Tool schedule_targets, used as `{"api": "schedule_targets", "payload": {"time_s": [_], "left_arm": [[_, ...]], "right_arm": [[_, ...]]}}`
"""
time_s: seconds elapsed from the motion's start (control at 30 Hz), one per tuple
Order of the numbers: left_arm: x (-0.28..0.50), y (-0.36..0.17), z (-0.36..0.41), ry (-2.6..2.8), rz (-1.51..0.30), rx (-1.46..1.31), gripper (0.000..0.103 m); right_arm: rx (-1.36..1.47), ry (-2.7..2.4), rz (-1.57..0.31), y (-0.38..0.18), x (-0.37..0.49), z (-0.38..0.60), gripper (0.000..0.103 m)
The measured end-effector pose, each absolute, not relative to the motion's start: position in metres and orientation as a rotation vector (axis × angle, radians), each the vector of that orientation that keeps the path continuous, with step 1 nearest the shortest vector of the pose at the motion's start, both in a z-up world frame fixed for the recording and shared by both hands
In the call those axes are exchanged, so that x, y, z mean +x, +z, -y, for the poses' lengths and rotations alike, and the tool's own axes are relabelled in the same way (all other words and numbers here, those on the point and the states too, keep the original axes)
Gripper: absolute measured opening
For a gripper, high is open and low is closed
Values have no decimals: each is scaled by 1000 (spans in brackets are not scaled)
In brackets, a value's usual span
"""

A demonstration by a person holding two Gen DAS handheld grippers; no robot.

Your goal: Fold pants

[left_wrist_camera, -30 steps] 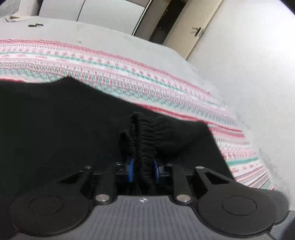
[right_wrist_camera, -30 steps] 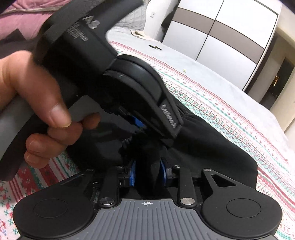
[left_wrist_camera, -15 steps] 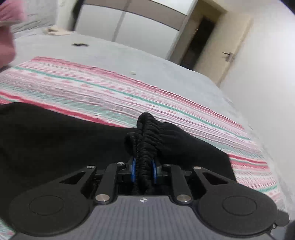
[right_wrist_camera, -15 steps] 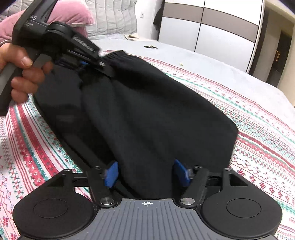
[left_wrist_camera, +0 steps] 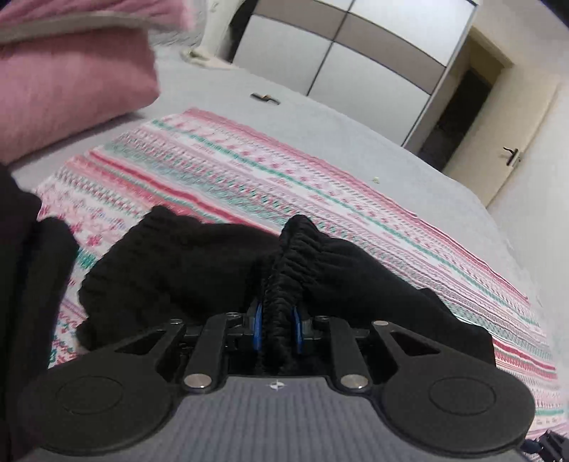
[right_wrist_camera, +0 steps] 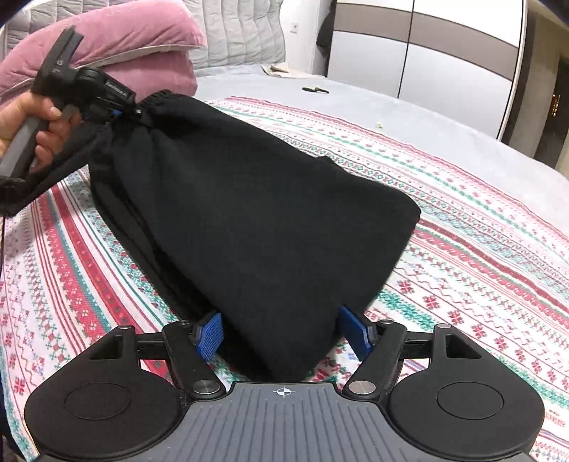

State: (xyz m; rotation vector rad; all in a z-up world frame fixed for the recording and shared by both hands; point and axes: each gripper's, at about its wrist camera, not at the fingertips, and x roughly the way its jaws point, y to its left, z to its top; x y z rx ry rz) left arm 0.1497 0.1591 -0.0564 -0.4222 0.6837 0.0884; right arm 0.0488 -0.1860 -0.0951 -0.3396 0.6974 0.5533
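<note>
The black pants [right_wrist_camera: 256, 213] lie bunched on the patterned blanket [right_wrist_camera: 480, 256]. My left gripper [left_wrist_camera: 277, 323] is shut on the ribbed elastic waistband [left_wrist_camera: 288, 270] and holds it lifted. It also shows in the right wrist view [right_wrist_camera: 113, 106], up at the left, in a hand. My right gripper [right_wrist_camera: 282, 334] is open. Its blue pads [right_wrist_camera: 209, 336] stand on both sides of the near end of the pants without pinching it.
Pink pillows [right_wrist_camera: 117, 46] and a grey headboard [right_wrist_camera: 245, 32] are at the far left. A grey bedsheet [left_wrist_camera: 320, 124] extends past the blanket. A wardrobe [right_wrist_camera: 444, 53] and a doorway [left_wrist_camera: 458, 110] stand beyond the bed.
My right gripper opened and let go of the pants, then drew back from the left gripper. My left gripper moved away to the left with the waistband, stretching the pants out.
</note>
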Motion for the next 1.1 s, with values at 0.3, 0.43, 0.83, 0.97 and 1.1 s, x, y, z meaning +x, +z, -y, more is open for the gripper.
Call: {"api": "schedule_targets", "payload": {"time_s": [0.3, 0.43, 0.83, 0.97, 1.1], "left_arm": [[145, -47, -170, 126, -670, -390, 48], [153, -60, -173, 137, -709, -358, 48], [142, -37, -154, 201, -624, -244, 47], [160, -69, -151, 256, -744, -167, 54], [152, -56, -152, 296, -718, -172, 79]], "right_arm": [[-182, 626, -688, -82, 53, 190, 70], [-109, 600, -729, -85, 65, 193, 70], [-101, 553, -744, -90, 69, 196, 71], [-115, 540, -775, -95, 73, 191, 74], [-95, 547, -801, -93, 77, 198, 74]]}}
